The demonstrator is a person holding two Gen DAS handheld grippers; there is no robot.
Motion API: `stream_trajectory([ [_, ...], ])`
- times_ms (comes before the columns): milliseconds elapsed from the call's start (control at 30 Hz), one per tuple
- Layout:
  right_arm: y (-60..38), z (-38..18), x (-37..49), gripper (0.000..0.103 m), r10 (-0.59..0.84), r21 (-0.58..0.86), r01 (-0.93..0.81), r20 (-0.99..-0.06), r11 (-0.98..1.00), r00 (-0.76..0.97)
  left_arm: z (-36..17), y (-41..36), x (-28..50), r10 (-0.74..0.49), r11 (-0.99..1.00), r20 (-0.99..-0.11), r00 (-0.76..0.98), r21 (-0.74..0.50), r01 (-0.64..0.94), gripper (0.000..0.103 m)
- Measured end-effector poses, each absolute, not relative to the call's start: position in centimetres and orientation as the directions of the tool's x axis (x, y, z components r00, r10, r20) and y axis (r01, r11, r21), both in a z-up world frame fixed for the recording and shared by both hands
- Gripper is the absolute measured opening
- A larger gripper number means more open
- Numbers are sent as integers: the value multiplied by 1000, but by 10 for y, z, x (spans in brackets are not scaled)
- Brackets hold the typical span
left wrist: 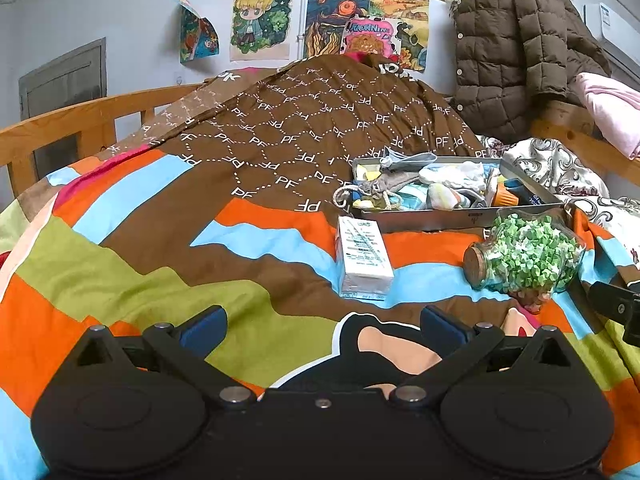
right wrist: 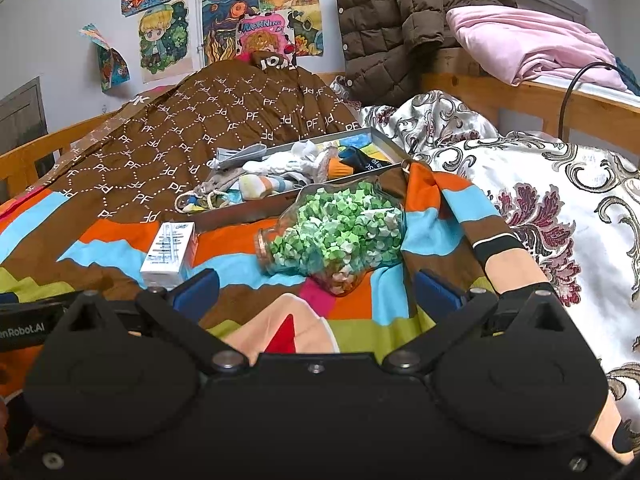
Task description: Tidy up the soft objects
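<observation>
Left gripper [left wrist: 322, 330] jaws apart, empty; right gripper [right wrist: 316, 290] likewise; tray [left wrist: 424, 220] centre right holds socks [left wrist: 448, 190]; judged between picks; next: choose remaining soft item.

Bright even light, soft shadows, sharp focus, strong fisheye edge curving.

Your two grippers look identical: the left gripper [left wrist: 322, 326] and the right gripper [right wrist: 316, 290] are both matte black plastic with two big round housings, triangular cutouts in the link arms and silver pivot pins. A small screw sits dead centre on each body. Your fingers [left wrist: 204, 330] wear blue pads. In the right wrist view, white "Robot.AI" lettering shows on the left gripper's side.
</observation>
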State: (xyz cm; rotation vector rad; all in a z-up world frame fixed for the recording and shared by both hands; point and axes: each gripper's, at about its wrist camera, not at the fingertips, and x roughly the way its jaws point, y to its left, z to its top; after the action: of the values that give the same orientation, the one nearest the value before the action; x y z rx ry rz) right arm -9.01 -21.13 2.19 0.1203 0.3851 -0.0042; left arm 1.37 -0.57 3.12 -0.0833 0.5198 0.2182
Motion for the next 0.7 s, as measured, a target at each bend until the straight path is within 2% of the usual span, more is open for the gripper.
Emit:
stream_trajectory([
  [700,-211,21,-89,102,15,119,32,-376,992,926,29,-10,15,182,974,-509,841,-27,-226,102],
])
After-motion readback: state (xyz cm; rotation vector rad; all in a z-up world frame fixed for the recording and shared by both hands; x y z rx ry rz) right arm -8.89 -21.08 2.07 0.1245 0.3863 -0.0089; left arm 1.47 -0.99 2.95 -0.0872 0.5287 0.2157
